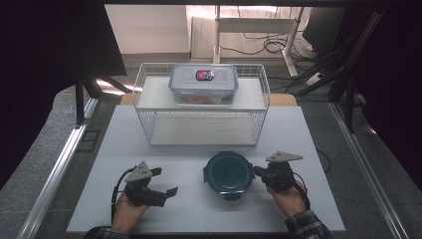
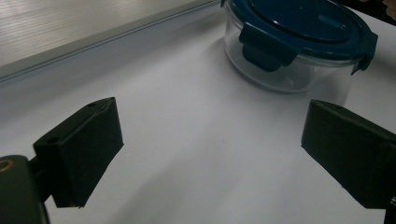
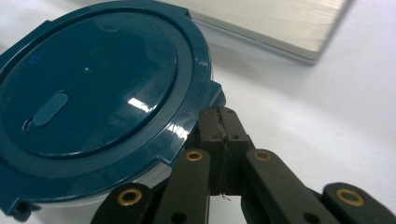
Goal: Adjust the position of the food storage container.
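A round glass container [image 1: 229, 172] with a dark blue clip-on lid [image 3: 93, 102] stands on the white table, in the near middle. My right gripper [image 1: 257, 170] is at its right side, jaws shut together with nothing between them. In the right gripper view the closed tips [image 3: 223, 123] lie against the lid's side latch. My left gripper [image 1: 165, 180] rests to the left of the container, apart from it and open. In the left gripper view its jaws [image 2: 212, 140] stand wide over bare table, with the container [image 2: 299, 28] farther off at the upper right.
A white wire rack [image 1: 201, 104] with two shelves stands at the back of the table [image 1: 189, 209]. A rectangular clear box [image 1: 203, 83] with a clip lid sits on its top shelf. The rack's lower shelf edge [image 3: 280, 23] lies just beyond the round container.
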The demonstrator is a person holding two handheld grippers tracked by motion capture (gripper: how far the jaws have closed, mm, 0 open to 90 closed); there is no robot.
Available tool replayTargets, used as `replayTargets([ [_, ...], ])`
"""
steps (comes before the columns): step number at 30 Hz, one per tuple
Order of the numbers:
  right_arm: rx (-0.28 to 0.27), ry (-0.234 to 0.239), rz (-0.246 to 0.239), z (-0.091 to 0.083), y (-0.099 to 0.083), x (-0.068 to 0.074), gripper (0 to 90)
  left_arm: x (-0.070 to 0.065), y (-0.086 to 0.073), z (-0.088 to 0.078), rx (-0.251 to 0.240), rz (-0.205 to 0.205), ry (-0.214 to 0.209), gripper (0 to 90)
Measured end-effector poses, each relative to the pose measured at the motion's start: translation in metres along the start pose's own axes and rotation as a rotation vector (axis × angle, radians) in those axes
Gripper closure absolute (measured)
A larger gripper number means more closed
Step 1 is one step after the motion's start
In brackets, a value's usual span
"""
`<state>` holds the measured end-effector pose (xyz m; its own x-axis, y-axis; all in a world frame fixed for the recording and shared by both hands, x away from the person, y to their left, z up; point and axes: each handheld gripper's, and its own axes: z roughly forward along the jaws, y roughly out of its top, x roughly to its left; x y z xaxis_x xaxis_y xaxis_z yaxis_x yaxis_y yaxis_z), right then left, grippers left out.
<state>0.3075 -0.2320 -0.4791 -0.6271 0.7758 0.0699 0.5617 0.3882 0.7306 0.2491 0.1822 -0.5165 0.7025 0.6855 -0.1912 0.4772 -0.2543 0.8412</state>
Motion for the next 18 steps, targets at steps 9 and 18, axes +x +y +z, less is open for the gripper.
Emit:
replayTargets([
  [9,-0.001,0.075,-0.033,0.011,0.006,0.024,89.2,0.001,0.000,-0.001,-0.001,-0.003,0.000,5.0],
  [18,-0.004,0.120,-0.058,0.022,0.012,0.041,89.2,0.001,0.000,-0.002,-0.005,-0.011,-0.004,5.4],
])
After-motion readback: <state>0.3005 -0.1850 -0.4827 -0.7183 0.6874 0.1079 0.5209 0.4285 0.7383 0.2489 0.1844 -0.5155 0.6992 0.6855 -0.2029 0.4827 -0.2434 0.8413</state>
